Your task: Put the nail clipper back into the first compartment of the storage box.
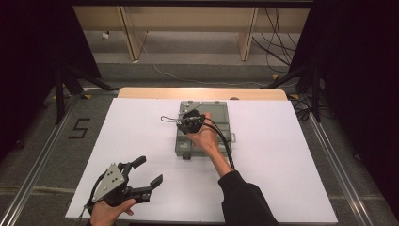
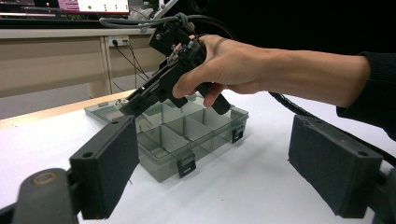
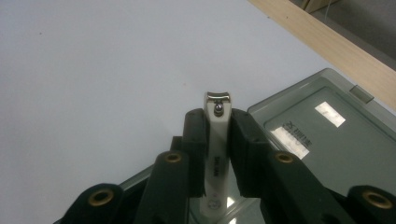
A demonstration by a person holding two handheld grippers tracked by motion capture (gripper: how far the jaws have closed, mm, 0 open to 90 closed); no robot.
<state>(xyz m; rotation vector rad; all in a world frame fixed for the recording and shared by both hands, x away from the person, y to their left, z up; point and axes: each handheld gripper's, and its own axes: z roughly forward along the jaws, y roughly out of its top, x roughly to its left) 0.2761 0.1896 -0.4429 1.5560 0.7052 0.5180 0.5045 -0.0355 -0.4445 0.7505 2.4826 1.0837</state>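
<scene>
One nail clipper (image 3: 217, 140) above seemingly empty organizer box (image 2: 187, 135)

We read a black "5" (image 1: 80, 128) marked on the grey floor left of the table. On the lid of the organizer box (image 3: 327, 140) two white labels (image 3: 293, 138) carried print too blurred to read. Small lettering ran along the nail clipper (image 3: 216, 154), also illegible.

Your right gripper (image 3: 218, 140) clamps a white nail clipper (image 3: 217, 154) between its jaws, cutting end pointing away, above the edge of the grey plastic box (image 3: 327, 140) on the white table (image 3: 93, 70).
</scene>
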